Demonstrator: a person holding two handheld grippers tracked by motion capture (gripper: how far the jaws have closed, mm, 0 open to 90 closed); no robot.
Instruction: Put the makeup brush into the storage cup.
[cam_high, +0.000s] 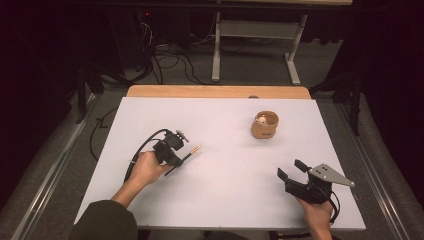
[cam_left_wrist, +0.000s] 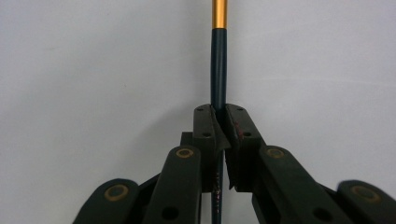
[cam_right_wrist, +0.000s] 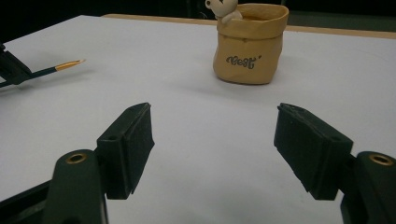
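A thin dark brush (cam_left_wrist: 218, 65) with a gold ferrule is clamped between the jaws of my left gripper (cam_left_wrist: 219, 122), which is shut on its handle. In the high view the left gripper (cam_high: 176, 161) rests on the left half of the white table (cam_high: 225, 165), and the brush (cam_high: 191, 152) points right and away, its tip low over the table. A tan pot (cam_high: 265, 125) with a small bear figure on its rim stands at the far right. My right gripper (cam_high: 291, 170) rests near the front right edge, open and empty. In its own view, the pot (cam_right_wrist: 249, 44) stands ahead of the right gripper (cam_right_wrist: 215, 144).
A wooden strip (cam_high: 220, 91) runs along the table's far edge. Beyond it, table legs and cables stand on the dark floor. In the right gripper view the brush tip (cam_right_wrist: 70, 64) shows at the far left.
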